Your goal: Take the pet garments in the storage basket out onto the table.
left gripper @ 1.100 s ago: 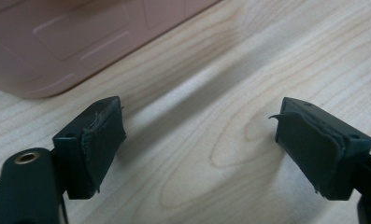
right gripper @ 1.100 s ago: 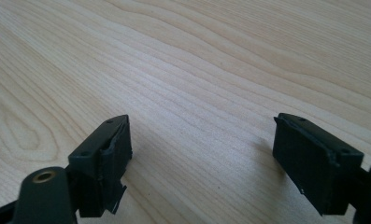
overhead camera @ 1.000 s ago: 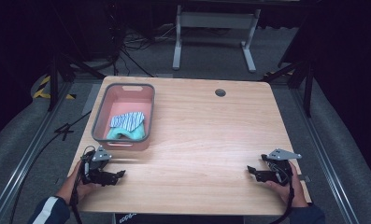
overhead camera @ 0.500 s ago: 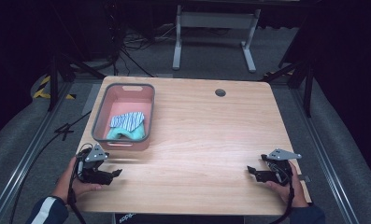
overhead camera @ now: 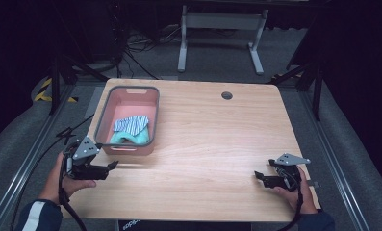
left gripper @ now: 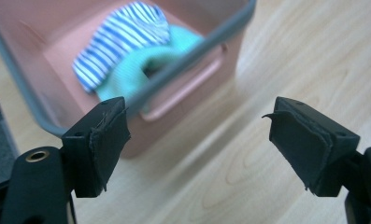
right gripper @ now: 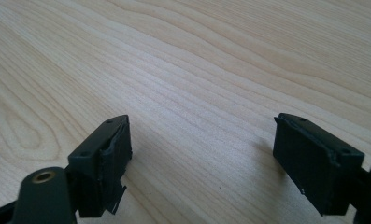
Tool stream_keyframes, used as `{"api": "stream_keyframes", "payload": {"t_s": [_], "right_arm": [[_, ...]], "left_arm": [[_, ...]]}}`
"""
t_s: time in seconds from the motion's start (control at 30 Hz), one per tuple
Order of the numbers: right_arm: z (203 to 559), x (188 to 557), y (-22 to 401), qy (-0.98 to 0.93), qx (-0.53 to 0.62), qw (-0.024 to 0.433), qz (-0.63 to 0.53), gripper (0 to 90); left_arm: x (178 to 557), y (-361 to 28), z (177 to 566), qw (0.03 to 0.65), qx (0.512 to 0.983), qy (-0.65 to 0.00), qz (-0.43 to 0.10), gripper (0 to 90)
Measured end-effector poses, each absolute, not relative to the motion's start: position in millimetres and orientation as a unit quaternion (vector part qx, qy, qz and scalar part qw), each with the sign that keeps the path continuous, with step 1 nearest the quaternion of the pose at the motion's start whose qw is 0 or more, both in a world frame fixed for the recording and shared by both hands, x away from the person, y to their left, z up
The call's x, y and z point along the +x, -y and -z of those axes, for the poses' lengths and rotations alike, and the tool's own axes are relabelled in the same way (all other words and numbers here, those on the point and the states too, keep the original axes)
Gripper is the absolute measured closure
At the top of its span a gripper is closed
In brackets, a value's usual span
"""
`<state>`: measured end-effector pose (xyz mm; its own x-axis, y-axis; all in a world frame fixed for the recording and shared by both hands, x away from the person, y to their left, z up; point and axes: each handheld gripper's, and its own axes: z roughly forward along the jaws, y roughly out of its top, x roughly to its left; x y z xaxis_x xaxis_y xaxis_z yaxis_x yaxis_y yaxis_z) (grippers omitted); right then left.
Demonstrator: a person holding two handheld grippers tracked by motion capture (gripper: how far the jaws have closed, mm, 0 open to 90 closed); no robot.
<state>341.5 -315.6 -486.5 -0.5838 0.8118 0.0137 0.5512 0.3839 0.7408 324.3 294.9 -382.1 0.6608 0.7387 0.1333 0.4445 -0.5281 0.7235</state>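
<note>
Left gripper point(overhead camera: 112, 165), jaws wide and empty, having just narrowed slightly, beside pink bin point(overhead camera: 102, 126) holding striped cloth point(overhead camera: 131, 123); right gripper point(overhead camera: 259, 175) open, empty, well apart.

lit tabletop, dark surroundings, blurred close-ups

A bin point(overhead camera: 129, 121) stands on the desk point(overhead camera: 212, 144) at its left side, toward the far edge. Two cloths lie in the bin's near half: one cloth point(overhead camera: 131, 124) rests on the other cloth point(overhead camera: 129, 138). The left gripper point(overhead camera: 112, 165) sits just before the bin's near left corner; the right gripper point(overhead camera: 259, 175) is well apart at the desk's near right.
</note>
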Motion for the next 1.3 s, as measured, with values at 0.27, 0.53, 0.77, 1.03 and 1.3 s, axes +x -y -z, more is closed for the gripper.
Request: {"api": "stream_keyframes", "payload": {"t_s": [0.27, 0.53, 0.77, 1.03, 1.3], "right_arm": [[486.6, 341.6, 315.6, -0.812, 0.419, 0.179, -0.364, 20.1], [486.6, 341.6, 315.6, -0.812, 0.419, 0.179, -0.364, 20.0], [486.6, 341.5, 315.6, -0.812, 0.419, 0.179, -0.364, 20.1], [486.5, 341.3, 315.3, -0.814, 0.417, 0.178, -0.364, 20.1], [486.5, 341.3, 315.4, -0.813, 0.417, 0.178, -0.364, 20.1]], "left_arm": [[346.8, -288.0, 359.1, 0.333, 0.846, -0.349, -0.228, 18.6], [377.8, -270.8, 359.4, 0.306, 0.858, -0.351, -0.217, 18.5], [410.5, -265.1, 365.8, 0.279, 0.861, -0.375, -0.201, 18.2], [444.9, -250.4, 374.3, 0.237, 0.873, -0.388, -0.179, 17.9], [471.9, -236.7, 392.9, 0.184, 0.882, -0.406, -0.154, 18.7]]}}
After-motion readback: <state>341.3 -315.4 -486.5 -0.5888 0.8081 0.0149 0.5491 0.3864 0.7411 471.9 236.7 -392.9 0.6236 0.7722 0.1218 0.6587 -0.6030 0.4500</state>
